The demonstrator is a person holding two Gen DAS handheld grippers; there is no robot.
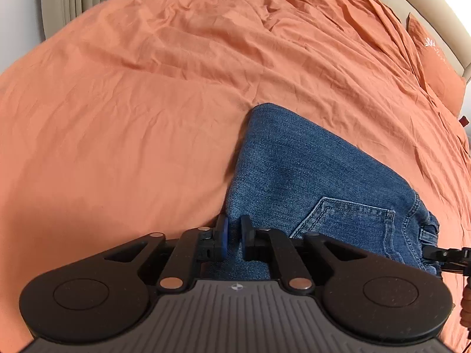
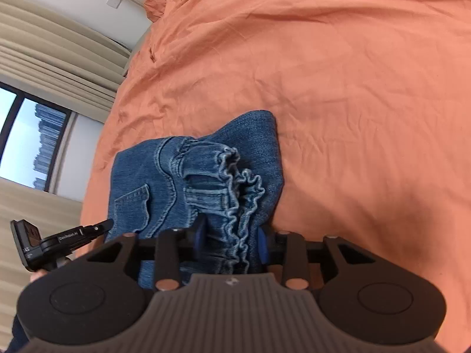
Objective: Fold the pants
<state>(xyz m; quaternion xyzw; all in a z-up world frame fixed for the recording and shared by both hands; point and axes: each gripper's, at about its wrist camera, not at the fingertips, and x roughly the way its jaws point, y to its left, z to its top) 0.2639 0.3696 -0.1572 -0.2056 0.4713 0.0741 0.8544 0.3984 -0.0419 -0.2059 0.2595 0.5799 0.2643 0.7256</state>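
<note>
A bedroom: wide bed (image 1: 147, 88) under rumpled orange bedding, matching pillow (image 1: 435, 61) (logo-stitched), curtained window (image 2: 26, 141).

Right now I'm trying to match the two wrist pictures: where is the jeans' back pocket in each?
Left wrist view: the back pocket is lower right, just right of the left tongs.
Right wrist view: the pocket is left of centre, up and left of the right tongs.
Shared landmark: the ruffled waistband, on the orange bedcover.
</note>
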